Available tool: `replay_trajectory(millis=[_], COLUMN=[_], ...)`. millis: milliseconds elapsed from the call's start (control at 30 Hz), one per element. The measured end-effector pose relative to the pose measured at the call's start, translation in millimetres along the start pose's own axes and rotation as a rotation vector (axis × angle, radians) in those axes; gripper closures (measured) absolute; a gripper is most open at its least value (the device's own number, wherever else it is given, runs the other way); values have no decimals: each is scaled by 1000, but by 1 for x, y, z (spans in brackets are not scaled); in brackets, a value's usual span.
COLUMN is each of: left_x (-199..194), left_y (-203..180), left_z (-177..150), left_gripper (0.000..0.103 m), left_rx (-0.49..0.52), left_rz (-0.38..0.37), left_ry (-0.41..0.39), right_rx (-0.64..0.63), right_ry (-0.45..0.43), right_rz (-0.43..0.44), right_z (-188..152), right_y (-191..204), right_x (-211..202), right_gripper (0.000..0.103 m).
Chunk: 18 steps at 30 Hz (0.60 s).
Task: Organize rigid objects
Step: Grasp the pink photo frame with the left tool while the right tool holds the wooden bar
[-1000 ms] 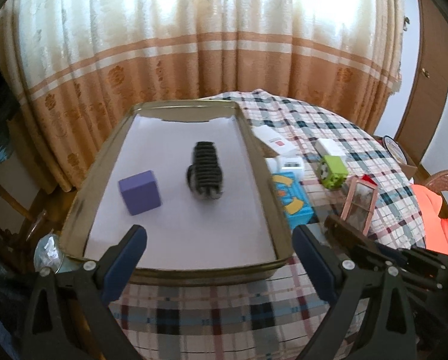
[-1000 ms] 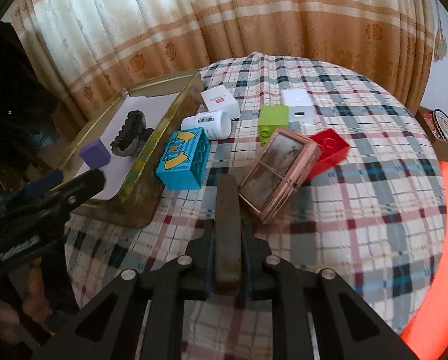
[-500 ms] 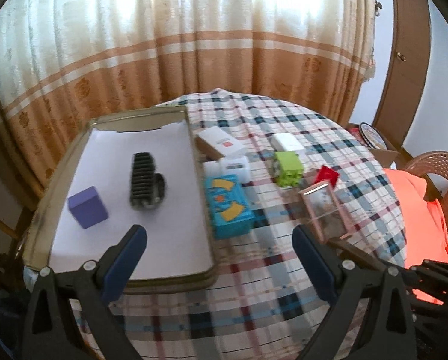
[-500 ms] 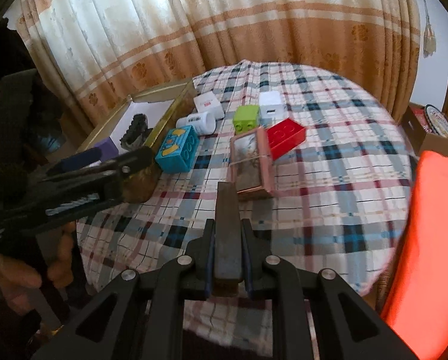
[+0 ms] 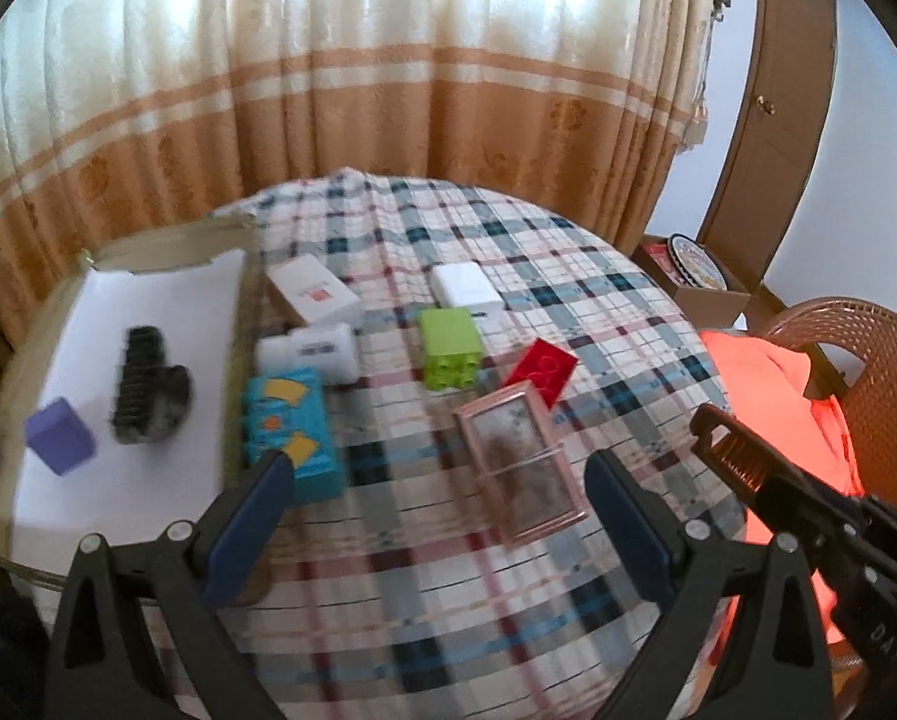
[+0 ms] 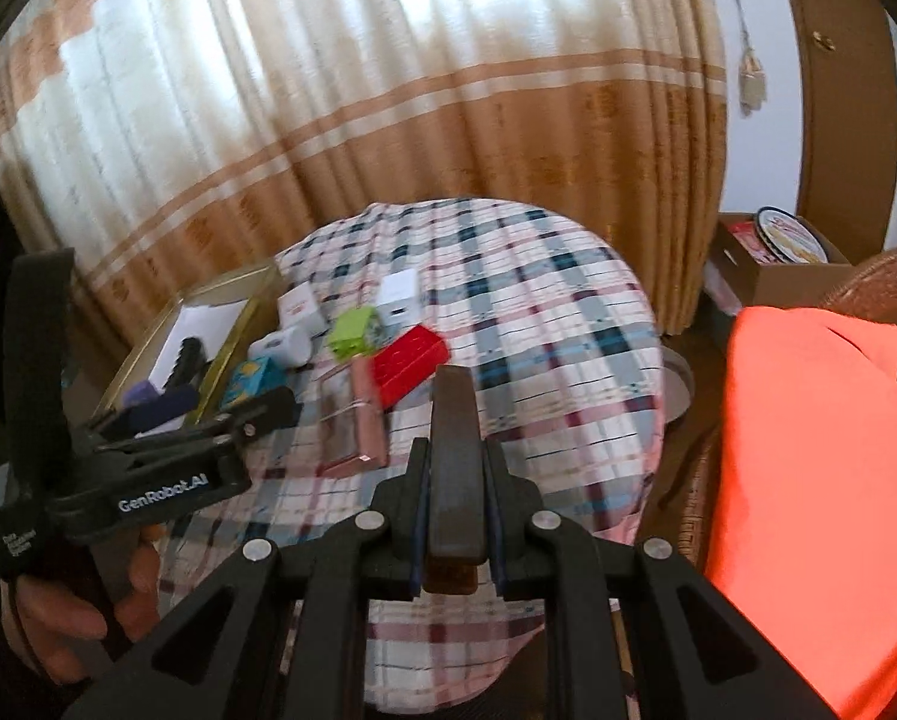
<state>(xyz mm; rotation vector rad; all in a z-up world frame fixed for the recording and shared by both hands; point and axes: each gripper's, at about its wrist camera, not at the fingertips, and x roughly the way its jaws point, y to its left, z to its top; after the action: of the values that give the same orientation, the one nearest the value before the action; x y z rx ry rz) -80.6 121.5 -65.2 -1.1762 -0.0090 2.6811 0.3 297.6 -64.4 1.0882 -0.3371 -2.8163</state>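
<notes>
My left gripper (image 5: 439,474) is open and empty, held above the near part of the table, with the pink framed box (image 5: 520,459) between its fingers' line of sight. My right gripper (image 6: 455,414) is shut on a dark brown flat bar (image 6: 454,456) and hangs back from the table's near right edge. A gold tray (image 5: 166,240) lined with white paper holds a purple cube (image 5: 59,435) and a black ridged piece (image 5: 145,384). On the cloth lie a blue block (image 5: 292,429), a green block (image 5: 450,348), a red block (image 5: 541,366), a white bottle (image 5: 310,351) and two white boxes (image 5: 313,297).
The round table has a plaid cloth (image 5: 424,588). Curtains (image 5: 328,90) hang behind it. A wicker chair with an orange cloth (image 5: 772,396) stands at the right. A cardboard box with a round tin (image 5: 694,270) sits by a wooden door.
Both grippers have pulled back and away from the table. The left view swung right, off the tray toward the loose objects. The right gripper stays shut on the bar.
</notes>
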Motion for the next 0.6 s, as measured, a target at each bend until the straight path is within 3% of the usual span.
replay_trajectory(millis=[133,400,533,600], left_x=[23,61,64,64], left_y=[-11,-14,-18,-18], left_z=[1,-5,-5,-5], left_gripper=[7,23,30,41], left_rx=[-33,-106,-84,-81], left_rz=[-16,-40,-38,-49], left_ry=[54,169,163,159], right_rx=[2,20,22,25], right_ry=[-5,-12,-7,-4], right_rz=[-16,-28,-35,-35], right_z=[2,8,9,9], right_y=[-4,-15,-18,-17], right_x=[3,8,11,13], right_gripper=[86,86,86,86])
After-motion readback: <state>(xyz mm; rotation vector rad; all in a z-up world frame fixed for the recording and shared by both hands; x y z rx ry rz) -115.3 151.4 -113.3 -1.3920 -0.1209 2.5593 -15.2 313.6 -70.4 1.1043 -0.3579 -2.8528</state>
